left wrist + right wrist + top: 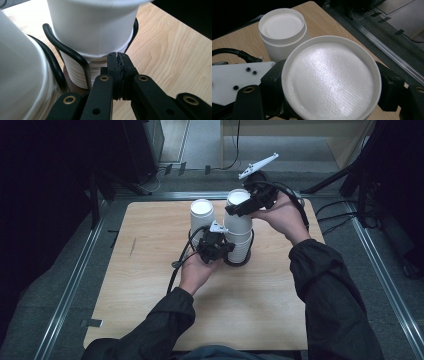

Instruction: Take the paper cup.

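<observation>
Right gripper (pixel 243 208): jaws spread around the top inverted white cup (pixel 331 80), one jaw on each side of its upturned base, clamping it. In the high view that cup (pixel 238 215) sits at the top of the cup stack (pixel 238 245), near table centre, slightly toward 1 o'clock.

Left gripper (pixel 119 65): jaws closed together, pads touching, nothing visible between them. Tips sit right against the stack's lower rims (pixel 82 72), beside a black wire holder (pixel 67 51) that loops around the stack. High view puts this gripper (pixel 216 247) at the stack's 8 o'clock, the person's left hand (pixel 196 270) behind it.

Second stack of inverted cups (pixel 201 217) stands just beside the first, at its 10 o'clock; also seen in the right gripper view (pixel 283 35) at upper left.

Right hand (pixel 282 215) comes in from 3 o'clock. Everything is on a light wooden table (pixel 150 285).
</observation>
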### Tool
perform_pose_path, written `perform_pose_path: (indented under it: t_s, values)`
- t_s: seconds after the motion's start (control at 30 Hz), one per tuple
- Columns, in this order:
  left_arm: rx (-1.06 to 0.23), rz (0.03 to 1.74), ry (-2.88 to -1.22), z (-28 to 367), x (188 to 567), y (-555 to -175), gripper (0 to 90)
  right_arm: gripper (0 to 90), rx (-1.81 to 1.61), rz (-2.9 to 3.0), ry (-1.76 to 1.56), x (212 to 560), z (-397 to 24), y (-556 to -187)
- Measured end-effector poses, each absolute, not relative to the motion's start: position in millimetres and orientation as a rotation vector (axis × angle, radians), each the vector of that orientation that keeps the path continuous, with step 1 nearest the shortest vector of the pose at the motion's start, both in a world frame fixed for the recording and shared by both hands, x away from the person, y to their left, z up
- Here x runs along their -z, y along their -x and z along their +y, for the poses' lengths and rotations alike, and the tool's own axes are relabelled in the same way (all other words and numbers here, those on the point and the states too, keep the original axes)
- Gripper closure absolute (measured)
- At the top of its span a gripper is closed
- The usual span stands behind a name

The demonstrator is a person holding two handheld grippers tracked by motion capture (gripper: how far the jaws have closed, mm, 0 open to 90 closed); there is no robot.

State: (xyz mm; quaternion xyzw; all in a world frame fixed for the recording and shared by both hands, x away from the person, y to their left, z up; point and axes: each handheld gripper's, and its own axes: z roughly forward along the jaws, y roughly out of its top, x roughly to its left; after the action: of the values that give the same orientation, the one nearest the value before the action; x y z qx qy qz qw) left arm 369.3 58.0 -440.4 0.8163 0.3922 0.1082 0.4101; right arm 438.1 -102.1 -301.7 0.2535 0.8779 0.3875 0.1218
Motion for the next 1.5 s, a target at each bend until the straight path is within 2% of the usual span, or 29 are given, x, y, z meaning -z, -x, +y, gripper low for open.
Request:
perform_pose_path:
  t_s: [0.43,0.7,0.77,1.1,1.27,1.5]
  values:
    - [-0.252,0.977,-2.055,59.9,441.8,-369.5,87.6,25.0,-1.193,2.518,-0.692,254.4,-113.9,-420.9]
    - [-0.207,0.98,-2.047,62.7,442.3,-370.8,84.8,25.0,-1.207,2.527,-0.694,240.1,-127.9,-410.6]
    - [-0.159,0.984,-2.026,64.9,442.1,-371.0,83.5,25.0,-1.199,2.536,-0.685,239.1,-131.5,-407.9]
    - [-0.116,0.884,-2.059,72.7,433.4,-359.0,71.8,24.9,-1.16,2.588,-0.633,241.6,-146.4,-383.4]
    - [-0.095,0.842,-2.09,78.3,430.1,-351.9,69.5,24.9,-1.152,2.61,-0.609,251.8,-155.3,-369.9]
    - [-0.077,0.749,-2.131,87.3,425.4,-341.8,58.7,24.9,-1.172,2.625,-0.61,272.0,-169.8,-356.0]
